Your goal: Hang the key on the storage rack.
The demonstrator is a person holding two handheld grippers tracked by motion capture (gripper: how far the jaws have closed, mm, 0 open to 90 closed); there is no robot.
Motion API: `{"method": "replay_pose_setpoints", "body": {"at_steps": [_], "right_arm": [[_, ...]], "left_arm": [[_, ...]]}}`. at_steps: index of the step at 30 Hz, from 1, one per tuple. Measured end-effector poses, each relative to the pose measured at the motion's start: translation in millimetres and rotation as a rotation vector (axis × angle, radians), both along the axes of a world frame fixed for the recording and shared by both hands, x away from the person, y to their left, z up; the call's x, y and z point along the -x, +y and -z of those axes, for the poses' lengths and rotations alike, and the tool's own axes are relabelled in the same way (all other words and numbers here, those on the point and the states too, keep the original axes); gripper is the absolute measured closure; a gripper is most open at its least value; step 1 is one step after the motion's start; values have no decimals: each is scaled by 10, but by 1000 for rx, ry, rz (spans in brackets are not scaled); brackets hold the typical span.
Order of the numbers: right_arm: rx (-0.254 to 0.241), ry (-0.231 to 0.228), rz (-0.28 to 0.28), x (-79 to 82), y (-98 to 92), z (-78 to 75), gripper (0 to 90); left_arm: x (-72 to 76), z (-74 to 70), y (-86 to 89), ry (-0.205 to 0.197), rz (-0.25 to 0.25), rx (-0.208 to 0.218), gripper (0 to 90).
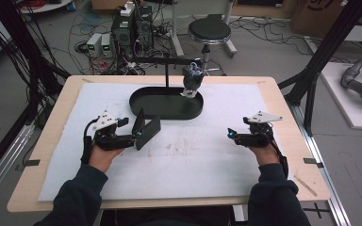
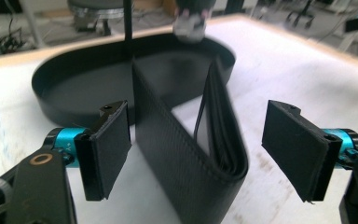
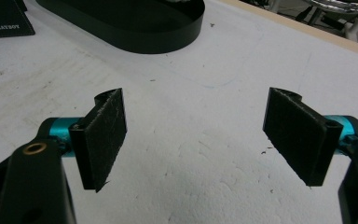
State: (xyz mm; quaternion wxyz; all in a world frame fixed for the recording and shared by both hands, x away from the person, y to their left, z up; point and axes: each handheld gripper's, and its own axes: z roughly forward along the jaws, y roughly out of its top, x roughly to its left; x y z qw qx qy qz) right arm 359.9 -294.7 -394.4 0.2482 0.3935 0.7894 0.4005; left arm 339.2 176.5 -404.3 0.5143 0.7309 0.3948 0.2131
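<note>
A black folded wallet (image 1: 146,129) stands on edge on the white mat, splayed in a V. In the left gripper view the wallet (image 2: 186,158) rises between the jaws of my left gripper (image 2: 203,149). They are open: the left pad (image 2: 107,154) is close beside one flap, and the right pad (image 2: 298,154) stands well clear. From above, the left gripper (image 1: 139,136) points right at the wallet. My right gripper (image 1: 230,135) rests at the right of the mat and points left. Its own view shows the right gripper (image 3: 200,140) open over bare mat, and the wallet (image 3: 2,23) far off at top left.
A black oval tray (image 1: 167,113) lies behind the wallet, with a thin black post and crossbar (image 1: 166,61). A dark bundle with a white tag (image 1: 192,77) hangs from the crossbar over the tray's right end. A stool (image 1: 209,30) and computer boxes stand beyond the table.
</note>
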Motion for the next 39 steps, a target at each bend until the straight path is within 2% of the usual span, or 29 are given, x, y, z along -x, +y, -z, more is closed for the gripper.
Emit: {"method": "replay_pose_setpoints", "body": {"at_steps": [3, 5, 8, 11, 12, 13, 15, 16, 19, 25, 28, 30, 32, 35, 39], "right_arm": [[1, 2, -1, -2, 5, 3, 218], [0, 2, -2, -5, -2, 3, 219], [-3, 6, 1, -3, -10, 3, 219], [-5, 5, 2, -5, -18, 5, 219], [-5, 6, 2, -5, -19, 5, 219], [-5, 6, 1, -7, -21, 7, 219], [-6, 9, 5, -8, -23, 8, 219], [-8, 11, 8, -7, -23, 7, 219], [-9, 9, 8, -8, -29, 4, 219], [-20, 8, 10, -13, -60, -2, 219], [-26, 6, 12, -15, -77, -5, 219], [-28, 4, 12, -13, -84, -8, 219], [-29, 2, 11, -12, -89, -13, 219], [-35, 2, 10, -11, -96, -17, 219], [-41, 2, 9, -13, -108, -20, 219]], "left_arm": [[-16, 73, -16, 24, -34, -24, 236], [-35, 128, -26, 53, -40, -47, 246], [-42, 156, -32, 55, -11, -47, 376], [-25, 127, -11, 21, -17, -55, 667], [-30, 116, 13, 18, -16, -43, 730], [-44, 100, 44, 27, -10, -18, 746], [-69, 60, 74, 18, -10, -22, 754], [-89, 31, 94, 13, -12, -11, 755], [-176, -84, 185, -4, -3, 51, 757], [-330, -353, 297, -62, -26, 120, 762], [-445, -424, 351, -61, -32, 160, 761], [-520, -447, 364, -69, -31, 164, 761], [-618, -487, 365, -69, -31, 150, 761], [-743, -498, 352, -102, -32, 129, 760], [-926, -446, 295, -88, -53, 78, 760]]}}
